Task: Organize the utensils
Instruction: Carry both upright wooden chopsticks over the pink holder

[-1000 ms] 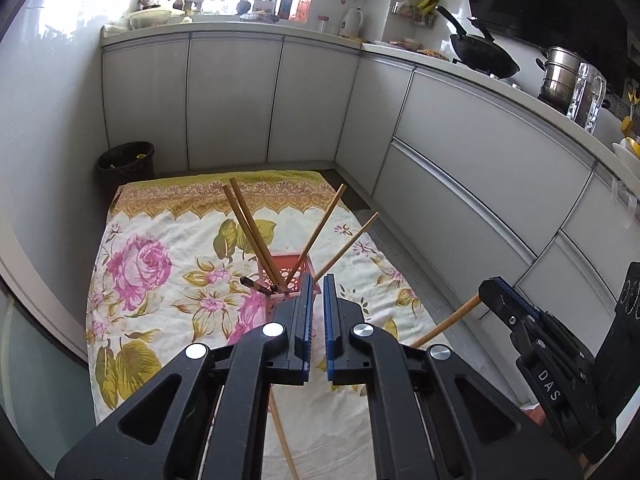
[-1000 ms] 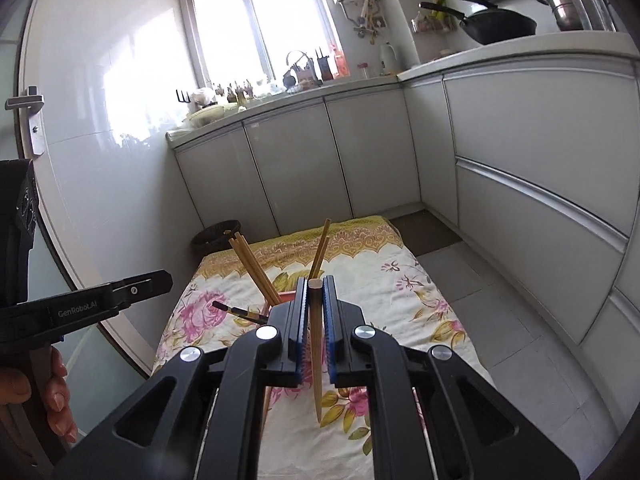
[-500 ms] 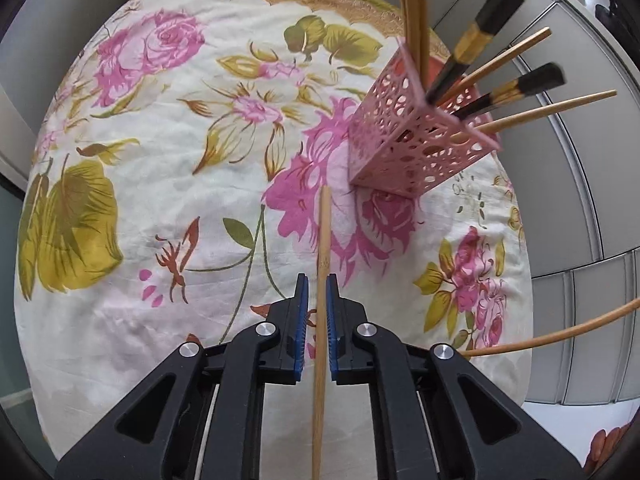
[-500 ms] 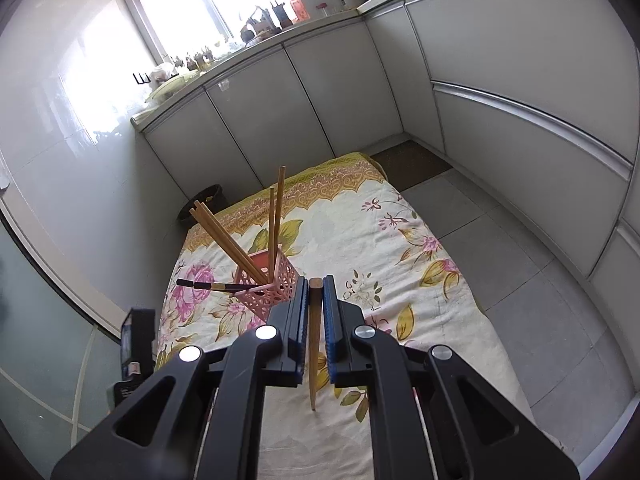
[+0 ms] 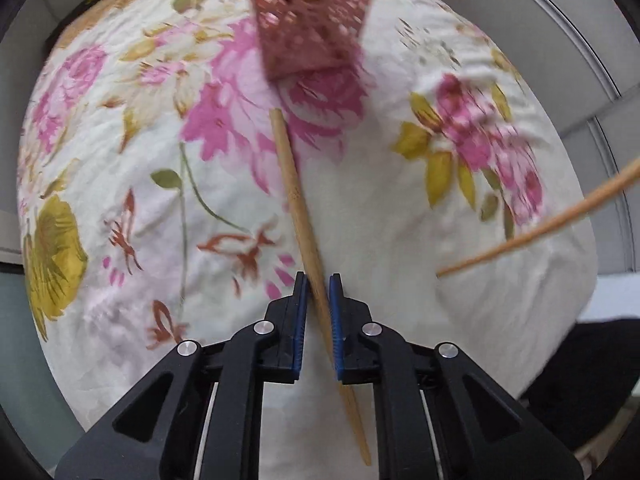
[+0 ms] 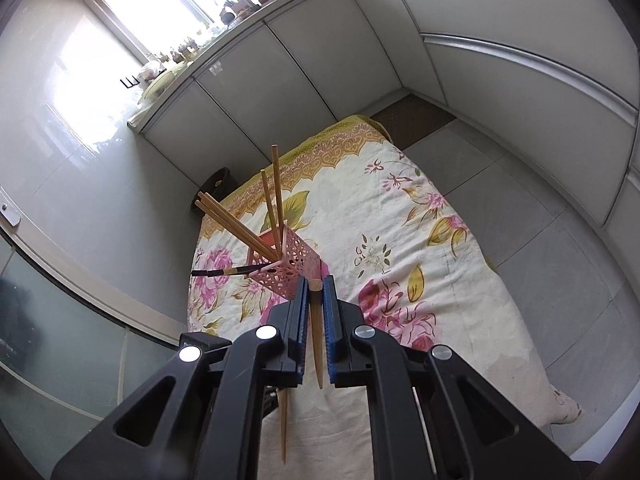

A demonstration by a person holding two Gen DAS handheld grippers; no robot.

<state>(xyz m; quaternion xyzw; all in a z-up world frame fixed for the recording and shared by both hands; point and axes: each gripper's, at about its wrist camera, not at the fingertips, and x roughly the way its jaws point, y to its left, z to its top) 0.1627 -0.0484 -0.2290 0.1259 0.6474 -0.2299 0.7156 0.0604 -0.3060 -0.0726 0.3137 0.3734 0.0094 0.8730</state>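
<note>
The left tongs (image 5: 318, 296) point down at a flowered cloth (image 5: 120, 200), and a chopstick (image 5: 296, 200) lies on the cloth between their blue pads. The pads sit close on either side of it, one edge near the stick, but a gap shows, so the tongs appear nearly pressed together without a firm pinch. The stick runs at a slant across the gap, its blunt end just short of the pink holder (image 5: 312, 20). A slanted, smooth, round stick is likely to twist or squirt out when the pads close, or it may roll on the soft cloth. The cloth itself is wrinkled and loose, so the tips could also snag a fold and lift fabric with the stick.

The right tongs (image 6: 316, 300) pinch a second chopstick (image 6: 317, 332) near its thick end, with the thin tip hanging below. Held so near one end, it could swing or slip during insertion. The holder (image 6: 292, 272) is a light, square, perforated plastic cup standing on the cloth, already holding several leaning chopsticks (image 6: 236, 224) and a dark-tipped one (image 6: 224, 271). A knock against those leaning sticks could tip it over.
</note>
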